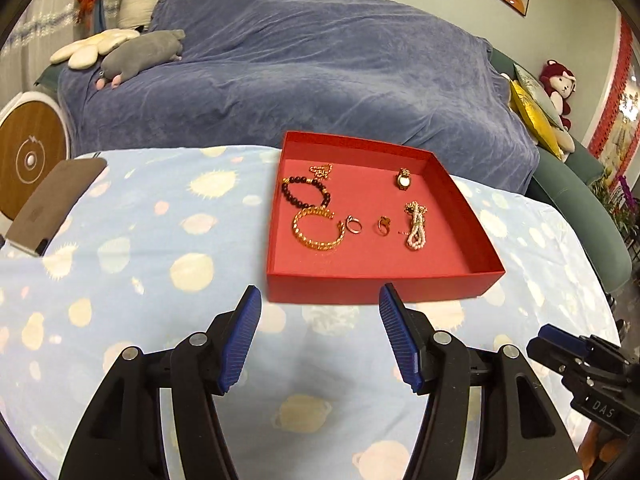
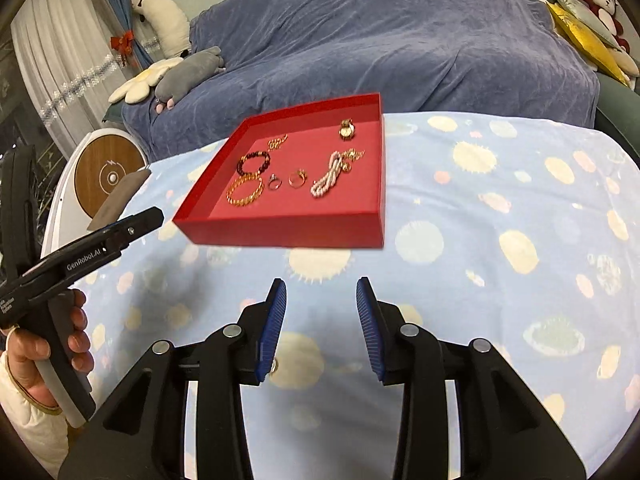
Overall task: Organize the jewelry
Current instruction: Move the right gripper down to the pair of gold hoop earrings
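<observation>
A red tray (image 1: pixel 384 286) (image 2: pixel 280 228) sits on the blue spotted cloth. Inside lie a dark bead bracelet (image 1: pixel 306 194) (image 2: pixel 253 162), a gold chain bracelet (image 1: pixel 318 232) (image 2: pixel 245 190), a small gold chain (image 1: pixel 321 170) (image 2: pixel 277 143), two rings (image 1: pixel 354 225) (image 1: pixel 384 226) (image 2: pixel 274 182) (image 2: pixel 297 178), a pearl necklace (image 1: pixel 416 226) (image 2: pixel 330 178) and a small watch (image 1: pixel 403 179) (image 2: pixel 346 129). My left gripper (image 1: pixel 320 334) is open and empty, just in front of the tray. My right gripper (image 2: pixel 321 330) is open and empty, further back from the tray.
A blue-covered sofa (image 1: pixel 300 72) with plush toys (image 1: pixel 140 54) stands behind the table. A brown pad (image 1: pixel 52 204) lies at the table's left edge beside a round wooden-faced device (image 1: pixel 28 156). The right gripper's body shows in the left wrist view (image 1: pixel 584 368).
</observation>
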A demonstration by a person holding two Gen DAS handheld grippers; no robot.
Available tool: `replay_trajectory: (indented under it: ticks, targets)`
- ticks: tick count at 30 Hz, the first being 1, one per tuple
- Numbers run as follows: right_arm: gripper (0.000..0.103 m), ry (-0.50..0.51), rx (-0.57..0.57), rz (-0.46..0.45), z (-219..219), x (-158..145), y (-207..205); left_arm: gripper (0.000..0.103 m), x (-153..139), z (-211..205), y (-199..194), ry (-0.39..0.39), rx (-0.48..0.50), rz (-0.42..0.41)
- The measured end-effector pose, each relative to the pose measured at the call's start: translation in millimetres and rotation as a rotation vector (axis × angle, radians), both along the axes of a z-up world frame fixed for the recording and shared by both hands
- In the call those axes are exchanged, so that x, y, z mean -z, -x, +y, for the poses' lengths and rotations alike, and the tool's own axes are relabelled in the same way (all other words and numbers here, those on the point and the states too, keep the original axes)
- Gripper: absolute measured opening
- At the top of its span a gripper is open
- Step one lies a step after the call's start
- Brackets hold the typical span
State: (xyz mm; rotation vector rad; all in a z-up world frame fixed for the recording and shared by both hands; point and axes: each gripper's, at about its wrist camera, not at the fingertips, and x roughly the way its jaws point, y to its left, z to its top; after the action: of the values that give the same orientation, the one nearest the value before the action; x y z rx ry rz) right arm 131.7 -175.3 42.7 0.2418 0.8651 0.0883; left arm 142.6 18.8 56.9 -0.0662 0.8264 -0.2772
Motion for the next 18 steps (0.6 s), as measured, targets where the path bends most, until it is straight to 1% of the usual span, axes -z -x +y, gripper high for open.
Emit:
replay_trajectory:
  ticks: [5,7,9,11,13,18]
  targets:
    - [0.035,-0.001,-0.022,0.019,23,17,26,0.059,12,11,31,-0.013,-0.027,0.012]
    - [0.035,-0.015,-0.049,0.040,34,27,33,0.059,19,14,41,-0.022,-0.033,0.025]
    - [0.035,-0.008,-0.079,0.060,47,38,38,0.059,27,18,47,-0.020,-0.036,0.046]
    - [0.034,0.019,-0.106,0.073,59,45,39,0.059,33,20,50,-0.025,-0.039,0.060]
    - [0.033,0.042,-0.115,0.070,65,47,37,0.059,34,22,51,-0.031,-0.043,0.056]
    - [0.028,0.028,-0.113,0.081,66,53,28,0.059,30,26,50,-0.012,-0.054,0.047]
